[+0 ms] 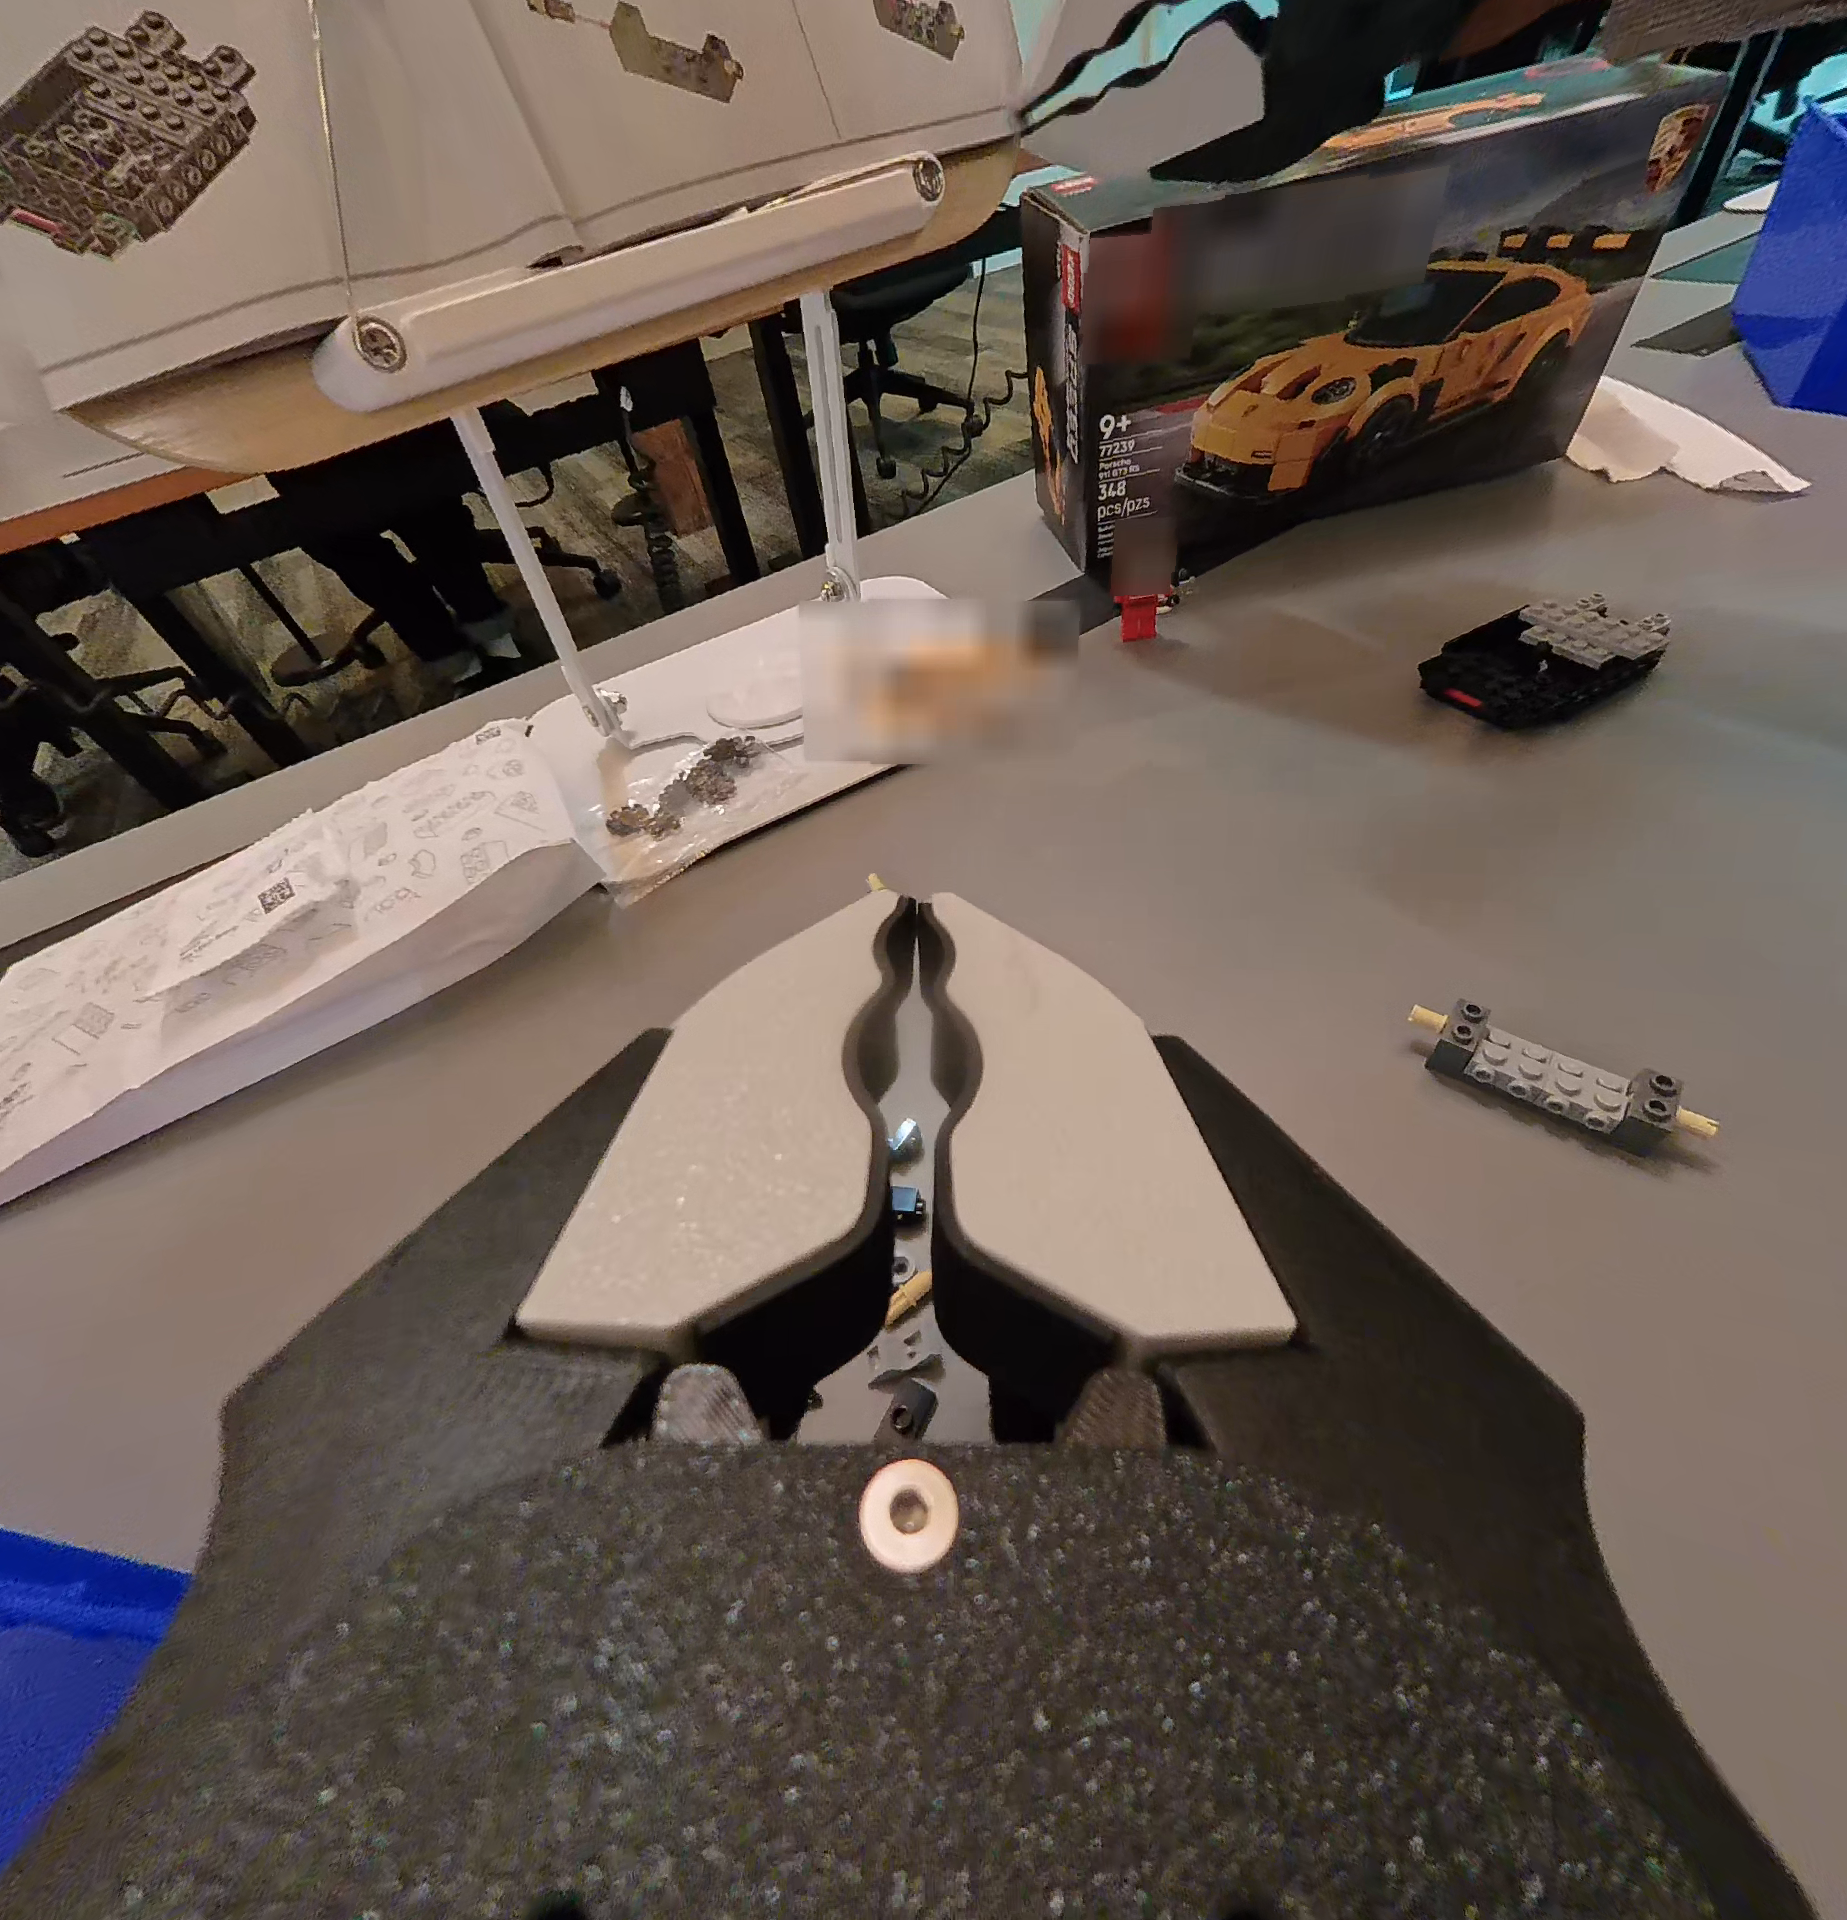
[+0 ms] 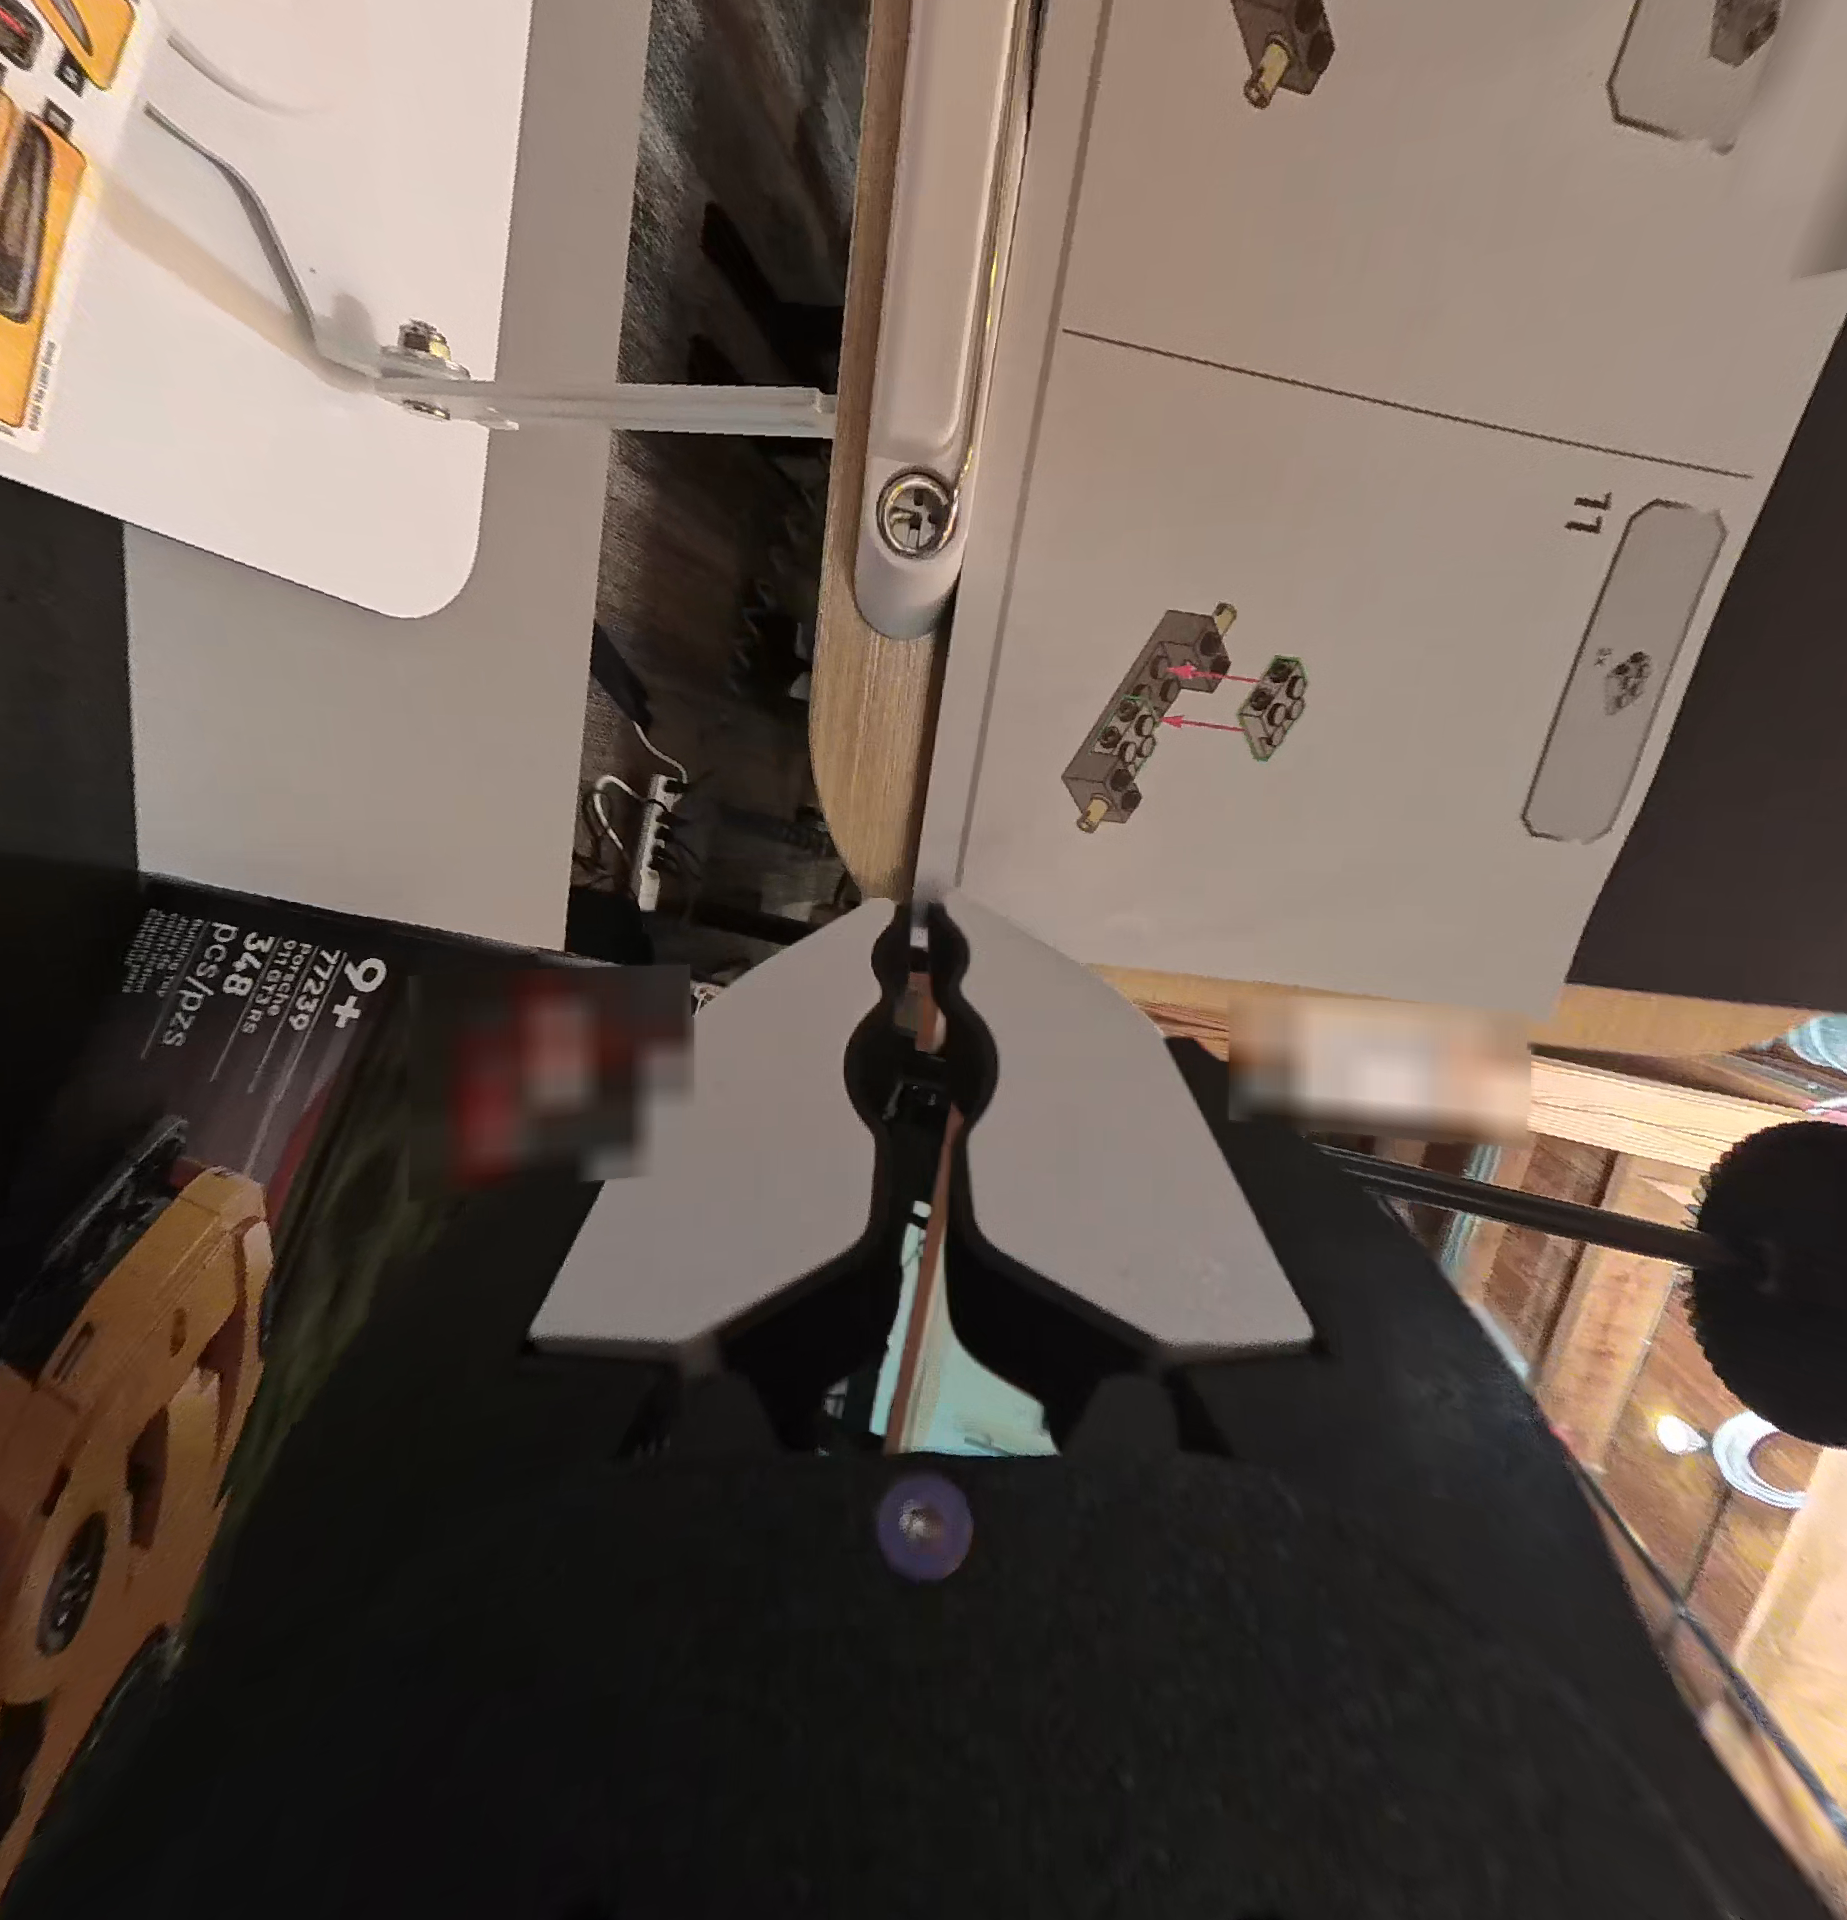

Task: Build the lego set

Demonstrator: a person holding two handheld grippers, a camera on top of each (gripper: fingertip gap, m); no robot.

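Observation:
My left gripper (image 1: 917, 912) is shut and hovers low over the grey table (image 1: 1262, 883). A small tan piece (image 1: 875, 883) peeks out beside its tip; I cannot tell if it is held. Loose small pieces (image 1: 903, 1205) show below, through the gap between the fingers. A grey axle assembly with tan pins (image 1: 1563, 1081) lies to the right. A black chassis with grey plates (image 1: 1542, 665) lies farther back. My right gripper (image 2: 921, 920), rolled sideways, is shut on the edge of a page of the instruction booklet (image 2: 1366, 623). The booklet rests on a wooden stand (image 2: 867, 727) and also shows in the left wrist view (image 1: 483, 156).
The set's box (image 1: 1345, 343) stands at the back right with a red piece (image 1: 1142, 618) before it. A white paper bag (image 1: 275, 966) and a clear bag of dark parts (image 1: 680, 800) lie left. Blue bins (image 1: 1823, 239) stand at the far right and near left. A black fuzzy ball on a rod (image 2: 1802, 1288) is at the right. The tips of one gripper are about 35 centimeters away from the tips of the other.

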